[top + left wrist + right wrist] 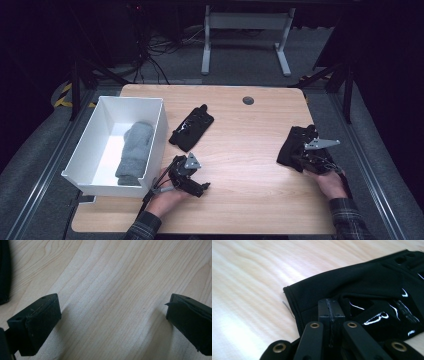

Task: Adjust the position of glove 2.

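A black glove (295,142) with white markings lies at the table's right side; its cuff and back lie close ahead in the right gripper view (367,287). My right gripper (301,156) (331,311) is shut, jaws pressed pad to pad, tips low at the glove's cuff. Whether any fabric is pinched cannot be made out. A second black glove (191,127) lies mid-table beside the bin; its edge (3,272) is at the left of the left gripper view. My left gripper (200,186) (113,320) stands open just above bare wood, nothing between its jaws.
A white bin (100,115) stands at the table's left with a grey knitted item (135,150) inside. A round cable hole (248,100) sits near the far edge. Bare wood (245,150) stretches between the two hands. Desk legs and cables lie beyond the table.
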A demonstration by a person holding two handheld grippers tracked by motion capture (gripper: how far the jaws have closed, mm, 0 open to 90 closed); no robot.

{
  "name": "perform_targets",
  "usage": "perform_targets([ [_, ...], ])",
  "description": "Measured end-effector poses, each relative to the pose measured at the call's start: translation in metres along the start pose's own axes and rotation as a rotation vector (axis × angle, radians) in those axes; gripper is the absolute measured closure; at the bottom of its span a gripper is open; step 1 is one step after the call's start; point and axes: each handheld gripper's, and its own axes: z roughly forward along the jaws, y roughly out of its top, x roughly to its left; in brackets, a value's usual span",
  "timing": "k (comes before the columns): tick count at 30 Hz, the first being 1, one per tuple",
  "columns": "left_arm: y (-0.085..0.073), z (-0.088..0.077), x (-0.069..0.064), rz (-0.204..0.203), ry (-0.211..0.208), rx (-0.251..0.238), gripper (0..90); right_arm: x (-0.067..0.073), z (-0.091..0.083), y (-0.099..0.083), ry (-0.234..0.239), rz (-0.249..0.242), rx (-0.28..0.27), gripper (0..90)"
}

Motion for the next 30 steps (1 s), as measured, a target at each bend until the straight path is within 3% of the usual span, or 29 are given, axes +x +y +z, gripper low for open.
perform_targets([
  [22, 0.0, 0.0, 0.0, -0.001, -0.001, 0.001, 0.1, 0.072, -0.017, -0.017, 0.179, -0.135, 0.012, 90.0],
  [26, 0.0, 0.0, 0.0, 0.001, -0.001, 0.001, 0.0, 0.079, -0.021, -0.02, 0.208, -0.147, 0.017, 90.0],
  [30, 0.0, 0.0, 0.0, 0.001, -0.001, 0.001, 0.0, 0.075, -0.027, -0.015, 0.192, -0.14, -0.014, 90.0],
])
